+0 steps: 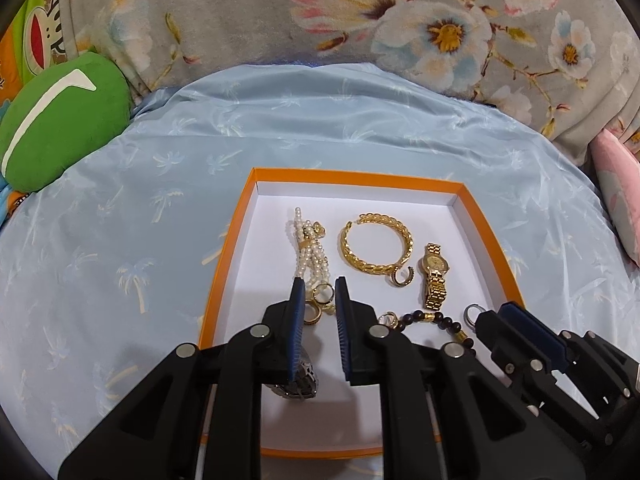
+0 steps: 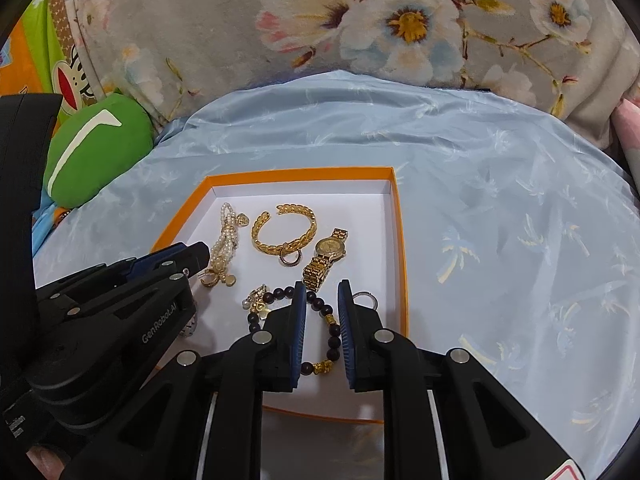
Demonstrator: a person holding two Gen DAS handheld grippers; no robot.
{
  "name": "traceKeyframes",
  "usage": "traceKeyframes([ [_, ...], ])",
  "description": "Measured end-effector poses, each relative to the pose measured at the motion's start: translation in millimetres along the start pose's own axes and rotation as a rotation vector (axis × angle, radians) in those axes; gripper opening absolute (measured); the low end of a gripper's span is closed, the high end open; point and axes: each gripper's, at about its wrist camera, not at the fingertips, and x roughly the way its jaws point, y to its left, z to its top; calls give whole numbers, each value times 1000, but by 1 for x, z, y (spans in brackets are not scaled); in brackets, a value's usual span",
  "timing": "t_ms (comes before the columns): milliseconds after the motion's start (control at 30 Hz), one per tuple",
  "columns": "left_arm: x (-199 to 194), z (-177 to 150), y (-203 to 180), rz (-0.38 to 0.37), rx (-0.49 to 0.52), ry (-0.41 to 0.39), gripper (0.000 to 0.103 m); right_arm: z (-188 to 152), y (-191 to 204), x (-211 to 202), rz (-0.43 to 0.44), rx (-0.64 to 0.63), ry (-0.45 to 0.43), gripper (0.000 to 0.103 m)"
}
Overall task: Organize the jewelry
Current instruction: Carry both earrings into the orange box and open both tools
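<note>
An orange-rimmed white tray (image 1: pixel 248 208) (image 2: pixel 398 216) lies on the blue bedsheet and holds the jewelry. Inside are a pearl bracelet (image 1: pixel 309 250) (image 2: pixel 225 236), a gold bangle (image 1: pixel 376 246) (image 2: pixel 285 226), a gold watch (image 1: pixel 434 276) (image 2: pixel 326 256), a dark bead bracelet (image 1: pixel 436 318) (image 2: pixel 334 332), gold earrings (image 1: pixel 320 300) (image 2: pixel 216 274), a silver ring (image 1: pixel 472 313) (image 2: pixel 366 300) and a silver watch (image 1: pixel 300 384). My left gripper (image 1: pixel 319 286) is open above the earrings. My right gripper (image 2: pixel 322 288) is open over the bead bracelet.
A green plush cushion (image 1: pixel 60 120) (image 2: pixel 96 148) lies at the left on the bed. A grey floral blanket (image 1: pixel 360 12) (image 2: pixel 360 20) is bunched behind the sheet. A pink pillow (image 1: pixel 620 188) sits at the right edge.
</note>
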Motion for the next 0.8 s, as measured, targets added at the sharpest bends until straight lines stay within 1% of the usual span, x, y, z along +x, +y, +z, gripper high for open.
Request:
traceKeyframes([
  [267,-3,-1,2,-1,3,-13,14,-1,-1,-1,1,3,-5,17],
  [533,-12,-6,2,15,13,-33,14,-2,1,-11,-8,-8,-24,17],
  [800,-33,-25,5,33,17,-53,14,-19,3,-34,-17,-19,-45,18],
])
